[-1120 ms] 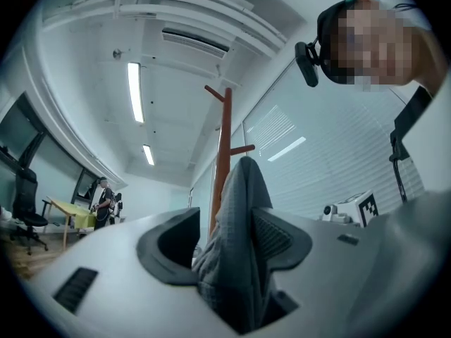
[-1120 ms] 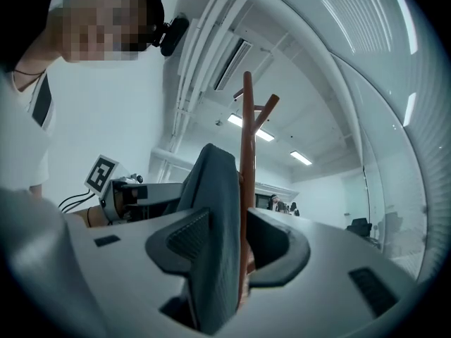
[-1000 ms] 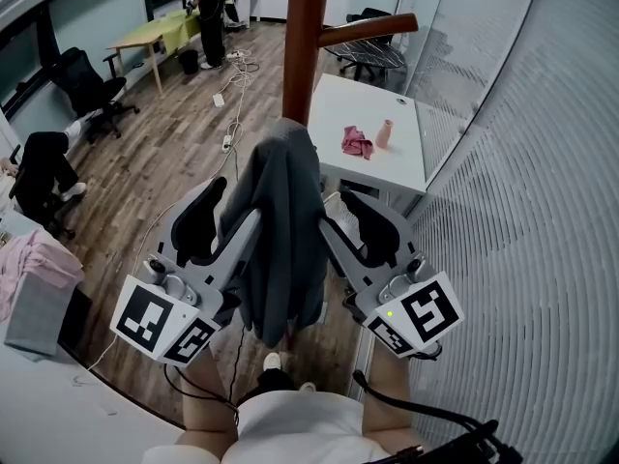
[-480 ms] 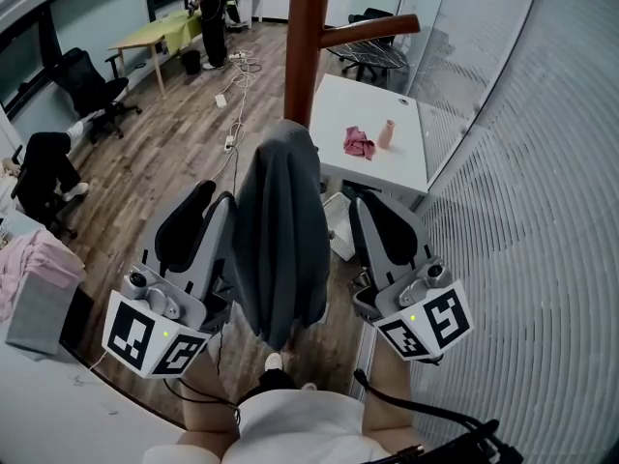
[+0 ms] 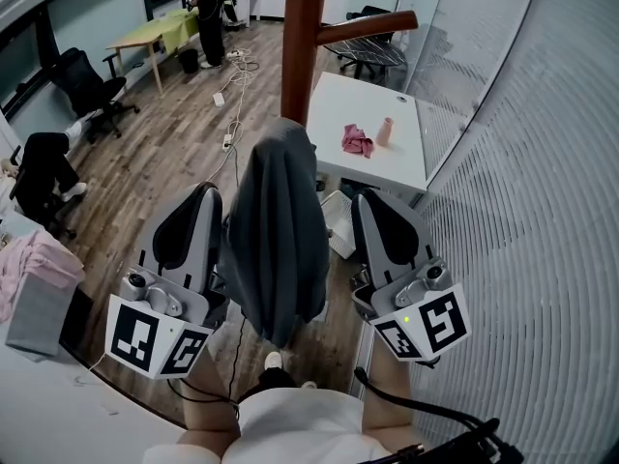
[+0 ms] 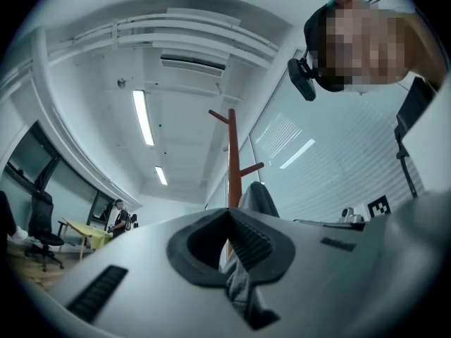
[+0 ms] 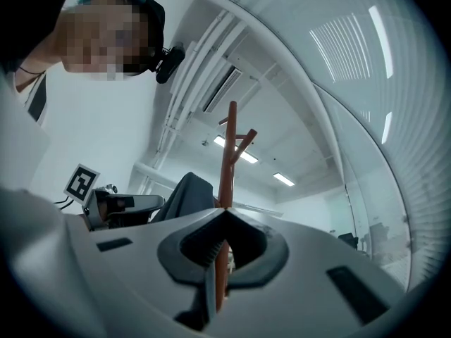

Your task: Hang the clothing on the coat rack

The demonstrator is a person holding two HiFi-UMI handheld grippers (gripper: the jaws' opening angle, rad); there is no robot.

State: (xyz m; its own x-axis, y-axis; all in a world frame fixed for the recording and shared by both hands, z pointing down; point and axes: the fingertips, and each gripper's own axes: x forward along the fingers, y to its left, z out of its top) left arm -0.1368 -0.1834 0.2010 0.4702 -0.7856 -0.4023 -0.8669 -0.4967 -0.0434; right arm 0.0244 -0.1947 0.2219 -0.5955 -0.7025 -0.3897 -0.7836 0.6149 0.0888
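A dark grey garment [image 5: 276, 249] hangs draped over a peg of the brown coat rack [image 5: 302, 37]. My left gripper [image 5: 203, 196] stands just left of the garment and my right gripper [image 5: 366, 201] just right of it, both pointing up at the rack. Both pairs of jaws have just been closing and now stand shut. In the left gripper view [image 6: 229, 213] the pole [image 6: 232, 160] and grey cloth [image 6: 259, 197] show past the jaws. In the right gripper view [image 7: 224, 211] the garment [image 7: 184, 194] hangs left of the pole [image 7: 227, 160]. I see no cloth pressed between the pads.
A white table [image 5: 387, 167] behind the rack holds a pink cloth [image 5: 356, 141] and a small bottle [image 5: 385, 133]. A glass wall with blinds [image 5: 522, 162] runs along the right. Office chairs [image 5: 87, 85], floor cables [image 5: 232, 85] and a person [image 5: 208, 8] are at the far left.
Both grippers moved sideways off the garment and their jaws closed. The garment, which was spread between them, now hangs narrower from the peg.
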